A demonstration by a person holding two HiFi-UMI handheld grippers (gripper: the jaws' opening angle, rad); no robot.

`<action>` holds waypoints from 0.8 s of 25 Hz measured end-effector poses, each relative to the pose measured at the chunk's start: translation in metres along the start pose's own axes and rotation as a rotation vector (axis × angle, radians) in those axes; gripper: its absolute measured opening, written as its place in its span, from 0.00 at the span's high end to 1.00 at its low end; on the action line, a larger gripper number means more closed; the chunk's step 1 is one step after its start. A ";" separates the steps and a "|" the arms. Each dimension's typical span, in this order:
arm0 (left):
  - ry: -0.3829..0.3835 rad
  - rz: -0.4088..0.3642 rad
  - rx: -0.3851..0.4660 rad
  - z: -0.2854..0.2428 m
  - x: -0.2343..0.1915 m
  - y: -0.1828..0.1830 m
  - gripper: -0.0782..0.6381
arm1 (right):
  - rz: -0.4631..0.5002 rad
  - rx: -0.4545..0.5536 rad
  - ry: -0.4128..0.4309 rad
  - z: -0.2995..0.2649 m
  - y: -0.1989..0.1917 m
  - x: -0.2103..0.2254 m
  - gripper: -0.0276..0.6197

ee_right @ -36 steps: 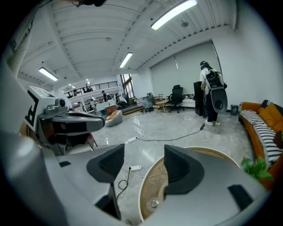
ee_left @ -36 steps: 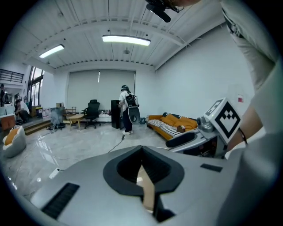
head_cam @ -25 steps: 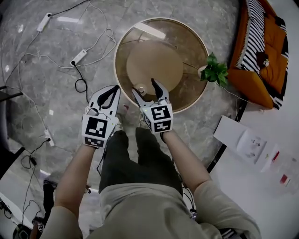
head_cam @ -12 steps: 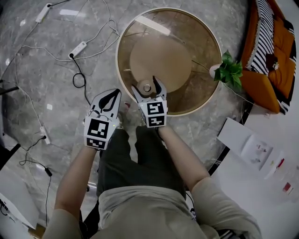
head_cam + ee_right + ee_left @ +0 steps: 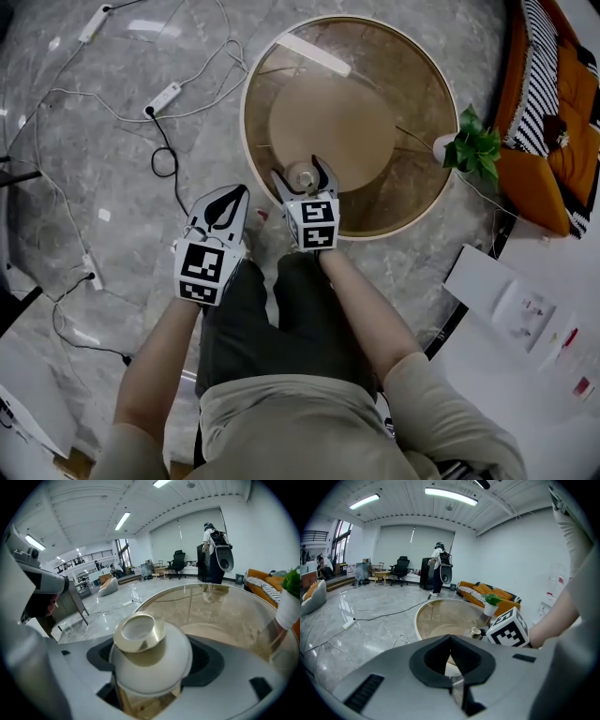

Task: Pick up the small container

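Note:
The small container (image 5: 301, 174) is a round white jar with a gold rim. It stands near the front edge of the round glass table (image 5: 403, 216). My right gripper (image 5: 303, 178) straddles it, jaws spread wide and open, one on each side. In the right gripper view the jar (image 5: 150, 653) fills the gap between the jaws, and I cannot see the pads pressing on it. My left gripper (image 5: 223, 202) hangs over the floor just left of the table, shut and empty. From the left gripper view, the jar (image 5: 475, 632) shows beside the right gripper's marker cube (image 5: 508, 629).
A potted plant (image 5: 473, 150) sits at the table's right edge, with an orange sofa (image 5: 553, 122) beyond it. Cables and power strips (image 5: 164, 97) trail over the grey floor at the left. A white desk (image 5: 534, 309) with papers stands at the right. A person stands far off.
The right gripper has moved forward along the table edge so the jar now sits centred between its jaws, which have spread a little wider. The left gripper has stayed shut beside it.

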State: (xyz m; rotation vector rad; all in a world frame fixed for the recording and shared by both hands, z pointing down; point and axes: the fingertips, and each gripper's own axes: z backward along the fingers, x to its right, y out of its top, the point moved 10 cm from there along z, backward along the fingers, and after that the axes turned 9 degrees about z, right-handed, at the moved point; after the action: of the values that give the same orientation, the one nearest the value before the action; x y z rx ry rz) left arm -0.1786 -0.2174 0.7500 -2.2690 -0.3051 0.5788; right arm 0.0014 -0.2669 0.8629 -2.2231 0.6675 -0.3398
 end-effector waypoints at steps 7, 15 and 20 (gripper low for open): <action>0.005 -0.001 -0.001 0.013 0.002 0.005 0.88 | 0.058 -0.056 -0.006 0.004 0.006 -0.001 0.45; 0.003 -0.003 0.040 0.055 0.022 0.064 0.88 | 0.039 -0.038 -0.043 0.067 0.083 0.005 0.45; 0.003 -0.030 0.090 0.095 0.040 0.122 0.88 | 0.033 0.015 -0.025 0.141 0.154 0.011 0.45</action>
State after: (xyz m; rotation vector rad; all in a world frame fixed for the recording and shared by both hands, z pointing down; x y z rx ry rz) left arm -0.1861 -0.2262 0.5907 -2.1754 -0.3046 0.5625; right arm 0.0171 -0.2742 0.6543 -2.1963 0.6858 -0.2992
